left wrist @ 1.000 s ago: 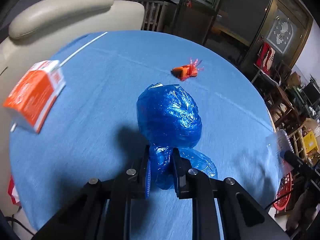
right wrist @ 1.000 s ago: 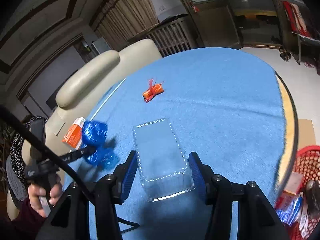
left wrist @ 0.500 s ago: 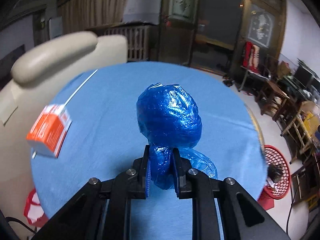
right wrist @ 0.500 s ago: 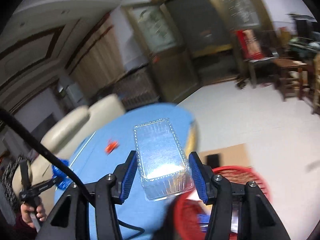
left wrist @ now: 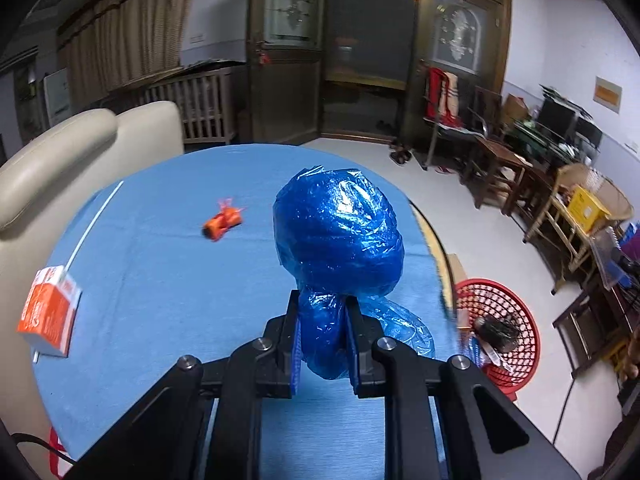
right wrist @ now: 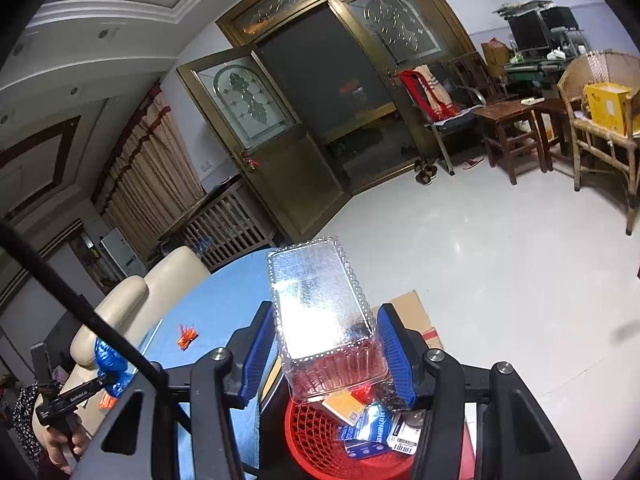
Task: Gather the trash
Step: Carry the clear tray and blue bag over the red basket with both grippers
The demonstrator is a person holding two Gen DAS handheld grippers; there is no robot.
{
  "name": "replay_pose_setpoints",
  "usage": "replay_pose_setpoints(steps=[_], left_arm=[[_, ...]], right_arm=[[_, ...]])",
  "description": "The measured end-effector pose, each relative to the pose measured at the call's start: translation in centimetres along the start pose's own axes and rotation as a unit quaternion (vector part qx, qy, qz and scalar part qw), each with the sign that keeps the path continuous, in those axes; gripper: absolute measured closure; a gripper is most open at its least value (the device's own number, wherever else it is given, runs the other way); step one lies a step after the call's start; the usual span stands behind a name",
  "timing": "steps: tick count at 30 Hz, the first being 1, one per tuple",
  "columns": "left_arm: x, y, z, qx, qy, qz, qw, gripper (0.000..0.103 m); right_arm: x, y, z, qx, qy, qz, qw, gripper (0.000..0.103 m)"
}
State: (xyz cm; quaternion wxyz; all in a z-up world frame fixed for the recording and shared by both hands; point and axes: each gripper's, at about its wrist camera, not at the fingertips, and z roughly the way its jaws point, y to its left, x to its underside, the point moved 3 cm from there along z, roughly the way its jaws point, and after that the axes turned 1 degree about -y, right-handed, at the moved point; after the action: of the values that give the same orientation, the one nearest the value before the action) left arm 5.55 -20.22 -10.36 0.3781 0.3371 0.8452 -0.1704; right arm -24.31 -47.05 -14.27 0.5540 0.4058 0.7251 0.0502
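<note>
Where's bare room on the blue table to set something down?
Bare cloth between the orange carton, the orange wrapper and the blue bag held in the left hand-held gripper. The red basket on the floor is crowded.

Round table [left wrist: 168, 288] under blue cloth. Beige padded chair [left wrist: 60, 152] against its far-left edge. Dark wooden glazed doors [right wrist: 280, 148] at rear. Wicker chair [right wrist: 600, 120] bears a yellow box [right wrist: 606, 104]. Pale tiled floor [right wrist: 500, 248].
</note>
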Motion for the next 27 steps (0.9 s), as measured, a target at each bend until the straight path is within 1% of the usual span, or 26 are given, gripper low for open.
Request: replay_pose_setpoints(steps=[3, 10, 13, 17, 20, 23, 27], left_arm=[[-0.2, -1.8, 0.1, 0.010, 0.000, 0.018, 0.9998, 0.084], [-0.4, -5.7, -0.5, 0.035, 0.000, 0.048, 0.9983, 0.084], [0.5, -7.6, -0.3, 0.052, 0.013, 0.064, 0.9965, 0.084], [2.9, -10.9, 0.0, 0.085, 0.031, 0.098, 0.9910, 0.084], [3.9, -12.9, 0.0, 0.108, 0.039, 0.117, 0.9865, 0.084], [4.2, -14.2, -0.2, 0.120, 0.041, 0.134, 0.9829, 0.084], [4.2, -14.9, -0.7, 0.128, 0.033, 0.148, 0.9802, 0.084]], right_arm=[[0.1, 0.0, 0.7, -0.006, 0.006, -0.003, 1.000, 0.048], [0.1, -0.4, -0.1, -0.014, 0.001, -0.004, 1.000, 0.048], [0.2, -0.4, 0.1, -0.018, 0.002, -0.001, 1.000, 0.048], [0.3, -0.7, 0.2, -0.022, 0.004, 0.000, 1.000, 0.048], [0.4, -1.1, 0.5, -0.022, 0.008, 0.002, 1.000, 0.048], [0.3, -1.5, 0.8, -0.023, 0.010, 0.006, 1.000, 0.048], [0.3, -1.6, 1.0, -0.026, 0.013, 0.009, 1.000, 0.048]])
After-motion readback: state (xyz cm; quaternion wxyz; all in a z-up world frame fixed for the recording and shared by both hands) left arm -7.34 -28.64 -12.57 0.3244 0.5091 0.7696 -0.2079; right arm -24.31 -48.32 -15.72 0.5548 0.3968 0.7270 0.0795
